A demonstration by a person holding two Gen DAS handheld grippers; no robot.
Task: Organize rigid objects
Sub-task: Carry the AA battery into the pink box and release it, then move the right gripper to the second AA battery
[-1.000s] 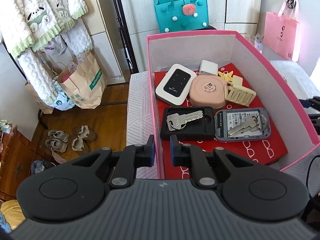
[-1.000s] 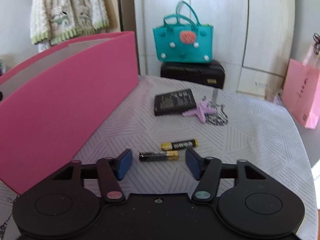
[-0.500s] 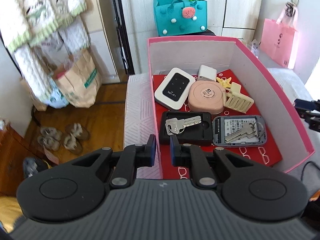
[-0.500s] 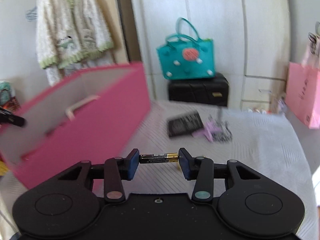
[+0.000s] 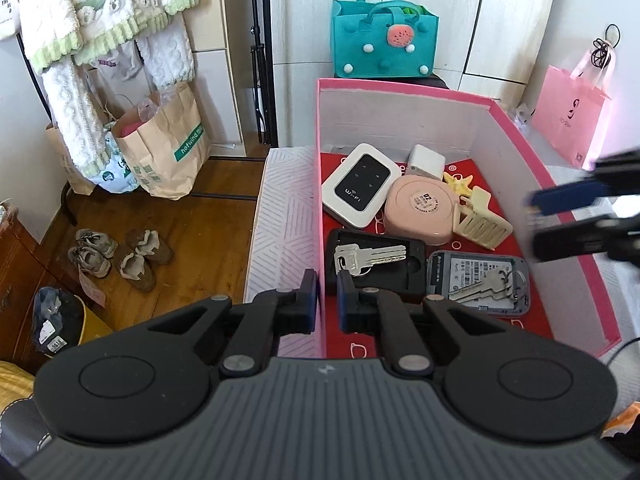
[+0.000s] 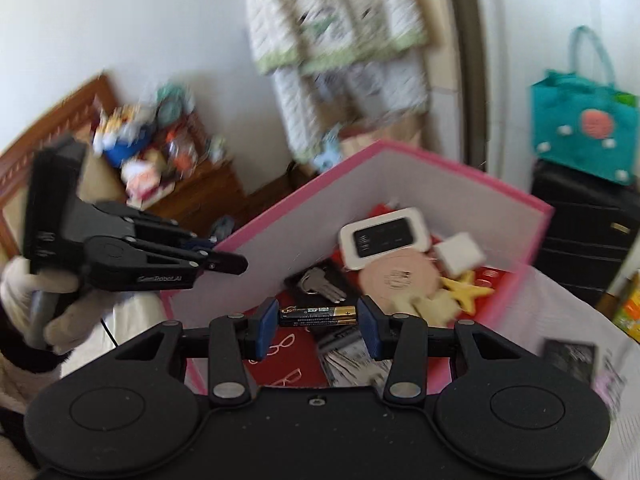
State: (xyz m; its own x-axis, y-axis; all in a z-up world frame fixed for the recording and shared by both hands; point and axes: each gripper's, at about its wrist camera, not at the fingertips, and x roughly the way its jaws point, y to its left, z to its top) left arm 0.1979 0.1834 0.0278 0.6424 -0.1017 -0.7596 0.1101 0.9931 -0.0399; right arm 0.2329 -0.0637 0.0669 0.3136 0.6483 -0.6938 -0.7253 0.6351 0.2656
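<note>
My right gripper (image 6: 318,316) is shut on a black and gold AA battery (image 6: 320,315), held end to end between the blue pads above the near part of the pink box (image 6: 400,192). In the left wrist view the right gripper (image 5: 532,216) shows blurred over the box's right wall. My left gripper (image 5: 327,306) pinches the box's left wall (image 5: 319,200), its jaws closing a little tighter on it. Inside the box lie a white WiFi router (image 5: 358,190), a pink round case (image 5: 420,210), a cream hair claw (image 5: 480,222), keys (image 5: 372,258) on a black tray and a grey case (image 5: 478,284) with keys.
A teal felt bag (image 5: 384,40) stands behind the box and a pink paper bag (image 5: 568,120) at the right. On the wooden floor to the left are a brown paper bag (image 5: 164,148) and shoes (image 5: 120,256). A dark flat item (image 6: 568,360) lies on the bedspread.
The right gripper shut on a battery that lay on the bedspread, lifted it and swung left, over the open box. The left gripper stayed on the box wall.
</note>
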